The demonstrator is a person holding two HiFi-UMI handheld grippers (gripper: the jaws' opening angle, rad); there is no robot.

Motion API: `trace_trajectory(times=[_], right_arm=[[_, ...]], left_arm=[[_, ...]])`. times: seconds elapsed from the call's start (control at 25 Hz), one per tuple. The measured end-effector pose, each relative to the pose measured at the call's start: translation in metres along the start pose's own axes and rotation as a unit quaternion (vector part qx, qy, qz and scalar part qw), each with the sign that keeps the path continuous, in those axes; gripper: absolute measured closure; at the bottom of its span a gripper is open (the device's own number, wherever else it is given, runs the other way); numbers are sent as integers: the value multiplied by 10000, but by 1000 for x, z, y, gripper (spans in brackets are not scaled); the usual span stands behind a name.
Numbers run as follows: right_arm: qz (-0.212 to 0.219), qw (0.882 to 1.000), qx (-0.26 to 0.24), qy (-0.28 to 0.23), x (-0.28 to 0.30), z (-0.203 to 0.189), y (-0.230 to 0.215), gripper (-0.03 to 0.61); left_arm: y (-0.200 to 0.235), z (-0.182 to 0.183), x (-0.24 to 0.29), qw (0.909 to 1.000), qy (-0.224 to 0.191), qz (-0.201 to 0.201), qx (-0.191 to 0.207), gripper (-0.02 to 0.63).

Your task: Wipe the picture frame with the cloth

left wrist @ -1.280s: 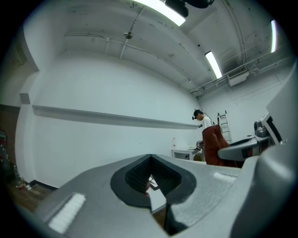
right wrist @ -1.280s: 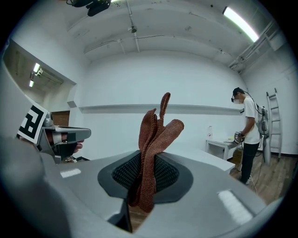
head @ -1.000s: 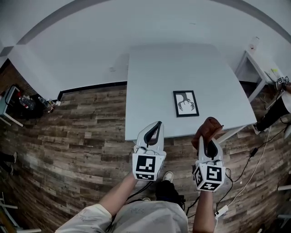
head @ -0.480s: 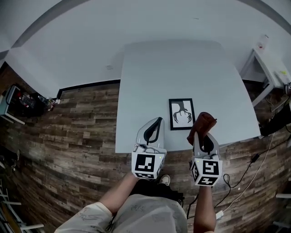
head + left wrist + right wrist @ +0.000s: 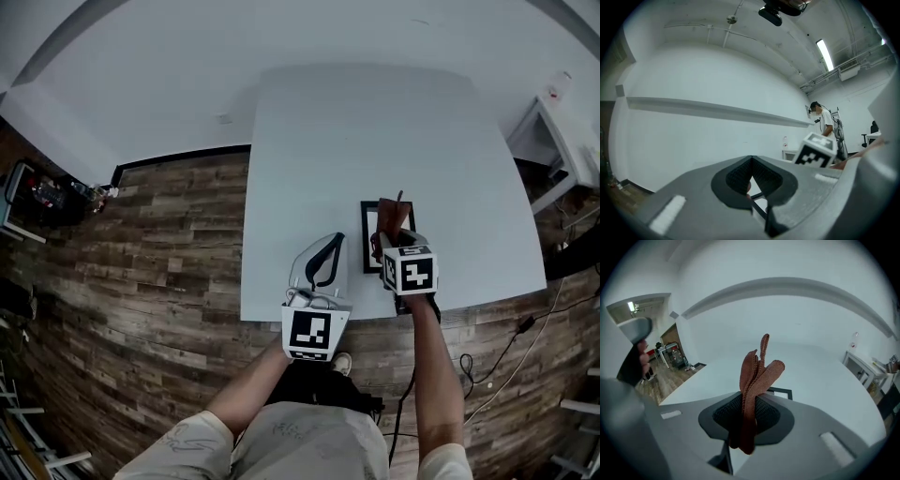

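My right gripper (image 5: 386, 240) has advanced over the black rectangular picture frame (image 5: 367, 246), clamping the rust-brown woven cloth (image 5: 757, 376); my left gripper (image 5: 328, 244) beside it, jaws together.

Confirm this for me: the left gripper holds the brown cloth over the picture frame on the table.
Wrong gripper: the right gripper holds the brown cloth over the picture frame on the table. The right gripper view shows the cloth pinched between its jaws.
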State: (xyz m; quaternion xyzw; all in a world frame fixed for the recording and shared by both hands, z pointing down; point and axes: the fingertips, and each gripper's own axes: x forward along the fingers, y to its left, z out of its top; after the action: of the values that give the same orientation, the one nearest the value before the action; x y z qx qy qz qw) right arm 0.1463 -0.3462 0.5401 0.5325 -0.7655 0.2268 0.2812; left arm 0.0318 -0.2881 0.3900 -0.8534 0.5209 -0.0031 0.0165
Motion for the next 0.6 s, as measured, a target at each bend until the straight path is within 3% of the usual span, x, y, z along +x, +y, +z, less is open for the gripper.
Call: trace_trajectory(times=[0.28,0.6], right_arm=[[118,9917,-82,1277,90,-15,-2,480],[191,9840,-89,1769,113,-18,-8,480]], left_arm=[[16,-10,0,10000,28,36,-37,614],[27,-18,4,9998,116,67,-120,614]])
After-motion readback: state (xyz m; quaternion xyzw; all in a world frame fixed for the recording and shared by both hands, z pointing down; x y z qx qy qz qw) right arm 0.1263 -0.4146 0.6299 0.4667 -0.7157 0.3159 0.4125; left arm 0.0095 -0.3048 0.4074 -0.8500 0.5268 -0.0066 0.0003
